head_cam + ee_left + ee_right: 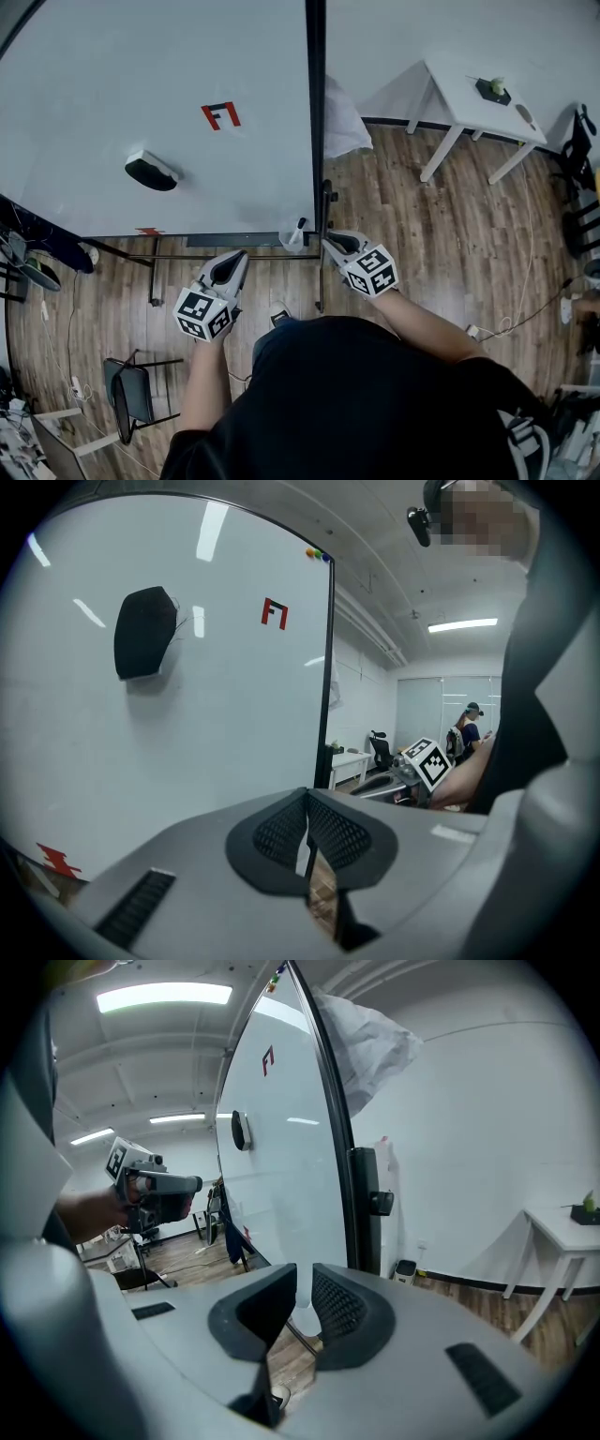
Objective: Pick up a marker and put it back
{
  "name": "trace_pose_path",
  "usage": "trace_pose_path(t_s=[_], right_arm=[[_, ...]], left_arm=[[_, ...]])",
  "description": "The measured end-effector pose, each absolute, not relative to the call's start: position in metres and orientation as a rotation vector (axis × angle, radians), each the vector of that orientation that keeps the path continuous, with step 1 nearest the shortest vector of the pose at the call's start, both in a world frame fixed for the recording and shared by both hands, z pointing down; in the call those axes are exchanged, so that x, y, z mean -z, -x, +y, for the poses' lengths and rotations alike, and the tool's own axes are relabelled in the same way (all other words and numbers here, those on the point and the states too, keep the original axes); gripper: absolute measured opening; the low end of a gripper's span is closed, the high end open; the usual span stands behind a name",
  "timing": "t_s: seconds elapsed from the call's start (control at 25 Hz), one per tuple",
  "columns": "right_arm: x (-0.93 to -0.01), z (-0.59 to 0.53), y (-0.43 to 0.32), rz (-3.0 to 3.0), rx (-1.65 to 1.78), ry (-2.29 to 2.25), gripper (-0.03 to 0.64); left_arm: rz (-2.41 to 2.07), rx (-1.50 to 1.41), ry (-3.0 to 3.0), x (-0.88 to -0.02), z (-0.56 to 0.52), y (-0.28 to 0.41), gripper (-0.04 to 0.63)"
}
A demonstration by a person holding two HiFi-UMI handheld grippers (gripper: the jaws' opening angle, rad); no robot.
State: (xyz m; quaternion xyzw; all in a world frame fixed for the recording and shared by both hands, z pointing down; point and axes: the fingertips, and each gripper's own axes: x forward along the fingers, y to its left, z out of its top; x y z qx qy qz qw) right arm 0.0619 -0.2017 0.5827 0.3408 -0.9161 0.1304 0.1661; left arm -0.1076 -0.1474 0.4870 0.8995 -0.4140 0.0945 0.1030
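Observation:
A marker (300,226) with a black cap stands in a small white holder (292,241) at the right end of the whiteboard's (141,84) bottom rail. In the head view my right gripper (328,242) sits just right of it, tips pointing at it, a small gap away. Its jaws stand narrowly apart in the right gripper view, where the gripper (302,1288) has the white holder (302,1314) showing through the gap, ahead of the pads. My left gripper (237,257) hovers lower left below the rail; in its own view the gripper (307,810) is shut with nothing in it.
A black eraser (151,172) and a red mark (220,115) are on the board. The board's black edge post (317,112) and stand feet are just ahead. A white table (478,98) stands at the right, a chair (131,394) at the lower left, a person (466,731) far off.

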Motion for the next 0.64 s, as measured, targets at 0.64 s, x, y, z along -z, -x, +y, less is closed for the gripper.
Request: trace_pose_path(t_s=[0.64], right_arm=[[-0.569,-0.196,-0.079,-2.634,-0.390,-1.000,0.020]], left_arm=[[-1.225,-0.269,-2.662,-0.486,-0.134,0.095,0.012]])
